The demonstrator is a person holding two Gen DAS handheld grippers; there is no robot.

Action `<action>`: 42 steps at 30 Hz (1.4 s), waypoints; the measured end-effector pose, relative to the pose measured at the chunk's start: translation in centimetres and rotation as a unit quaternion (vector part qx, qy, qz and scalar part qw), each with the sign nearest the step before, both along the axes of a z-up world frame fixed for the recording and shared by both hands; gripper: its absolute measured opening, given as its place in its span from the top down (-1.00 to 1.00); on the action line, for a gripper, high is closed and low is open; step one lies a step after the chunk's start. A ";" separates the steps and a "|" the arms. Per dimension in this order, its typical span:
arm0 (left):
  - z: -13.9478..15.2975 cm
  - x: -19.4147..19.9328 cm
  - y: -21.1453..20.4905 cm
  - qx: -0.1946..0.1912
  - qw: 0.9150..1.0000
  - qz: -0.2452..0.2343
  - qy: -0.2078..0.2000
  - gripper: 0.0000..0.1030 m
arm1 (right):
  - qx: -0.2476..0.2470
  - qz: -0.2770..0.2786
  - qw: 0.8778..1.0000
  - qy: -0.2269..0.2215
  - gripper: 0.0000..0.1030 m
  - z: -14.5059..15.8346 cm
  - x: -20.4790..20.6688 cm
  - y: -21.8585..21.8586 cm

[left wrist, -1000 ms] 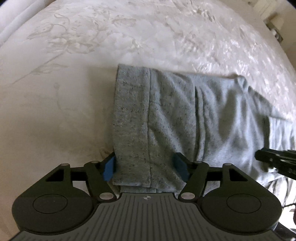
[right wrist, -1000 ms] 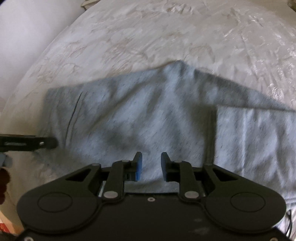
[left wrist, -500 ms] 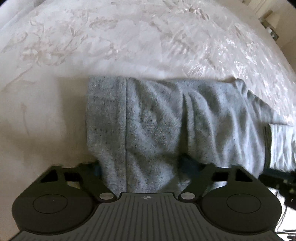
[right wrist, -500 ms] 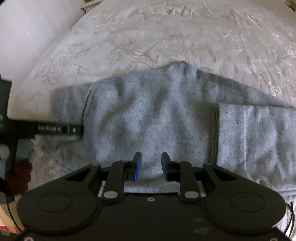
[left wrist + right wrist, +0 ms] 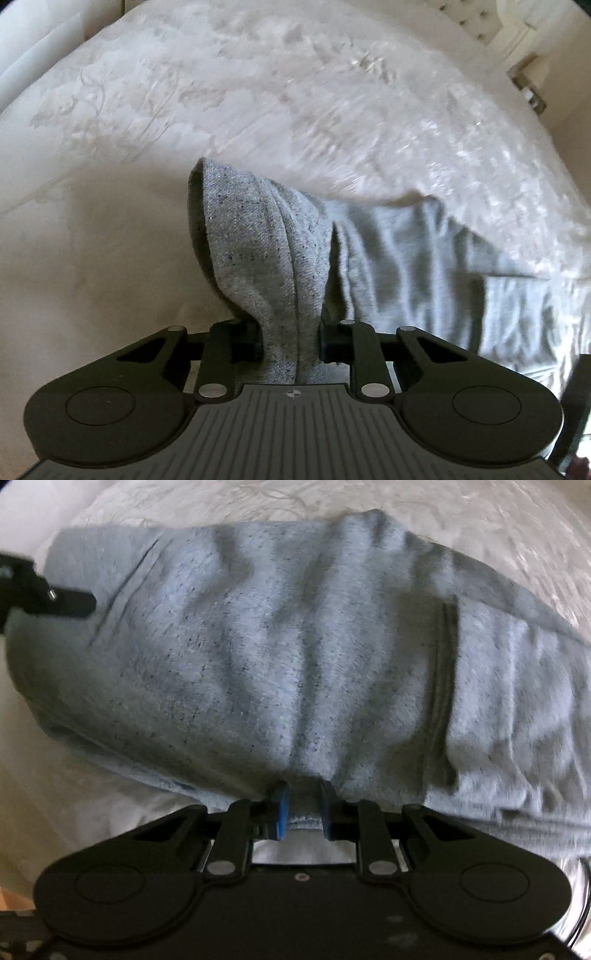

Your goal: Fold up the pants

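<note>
As they drape, pants (image 5: pixel 295 646) lengthwise left-right, waistband (image 5: pixel 251 266) lifted

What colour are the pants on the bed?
The pants are light grey with tiny dark flecks. The right wrist view shows it best.

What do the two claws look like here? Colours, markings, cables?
Both are matte black linkages with silver pivot screws and round embossed discs. The left claw sits on a ribbed grey plate with a small crosshair mark. The right claw has blue pads and a smooth black base; a thin dark cable shows at its right edge.
</note>
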State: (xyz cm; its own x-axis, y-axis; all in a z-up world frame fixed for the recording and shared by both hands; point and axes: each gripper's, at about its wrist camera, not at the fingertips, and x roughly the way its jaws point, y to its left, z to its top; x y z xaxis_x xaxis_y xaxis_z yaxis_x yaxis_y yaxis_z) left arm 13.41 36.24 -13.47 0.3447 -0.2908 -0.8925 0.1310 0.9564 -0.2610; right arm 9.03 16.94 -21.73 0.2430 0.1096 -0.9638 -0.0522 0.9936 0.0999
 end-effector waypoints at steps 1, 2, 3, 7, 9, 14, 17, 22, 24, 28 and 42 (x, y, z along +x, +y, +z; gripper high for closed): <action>0.5 -0.1 -0.3 -0.001 1.000 -0.001 -0.005 0.56 | 0.001 0.003 1.000 0.000 0.59 0.1 0.2 0.1; 1.0 -0.2 -0.8 -0.002 1.000 -0.001 -0.010 0.57 | 0.006 0.005 1.000 0.000 0.59 0.3 0.2 0.0; 1.5 -0.4 -1.1 -0.006 1.000 -0.001 -0.016 0.58 | 0.015 0.005 1.000 -0.002 0.60 0.6 0.2 -0.3; 4.1 -1.1 -3.0 -0.022 0.999 -0.001 -0.035 0.59 | 0.082 -0.025 0.996 -0.033 0.60 3.5 -0.7 -3.0; 5.4 -1.6 -4.7 -0.027 0.999 -0.009 -0.046 0.59 | 0.108 -0.030 0.992 -0.056 0.60 5.4 -1.5 -4.7; 7.5 -2.9 -10.9 -0.036 0.996 -0.041 -0.066 0.60 | 0.139 -0.045 0.985 -0.089 0.59 8.2 -3.8 -9.6; 7.5 -3.2 -16.1 -0.041 0.995 -0.058 -0.063 0.60 | 0.139 -0.057 0.984 -0.093 0.59 8.4 -4.7 -13.5; 4.4 -3.7 -25.7 -0.034 0.994 -0.096 -0.048 0.61 | 0.130 -0.086 0.983 -0.097 0.59 8.1 -6.3 -20.3; 2.3 -4.0 -29.1 -0.026 0.993 -0.108 -0.033 0.61 | 0.121 -0.091 0.984 -0.095 0.59 7.7 -6.9 -23.0; -1.0 -4.3 -34.3 -0.029 0.992 -0.122 0.008 0.91 | 0.108 -0.097 0.986 -0.086 0.59 7.0 -7.3 -27.3; 0.7 -6.1 -31.0 0.132 0.989 -0.056 -0.033 0.82 | 0.155 -0.065 0.980 -0.108 -0.45 6.7 -3.5 -29.5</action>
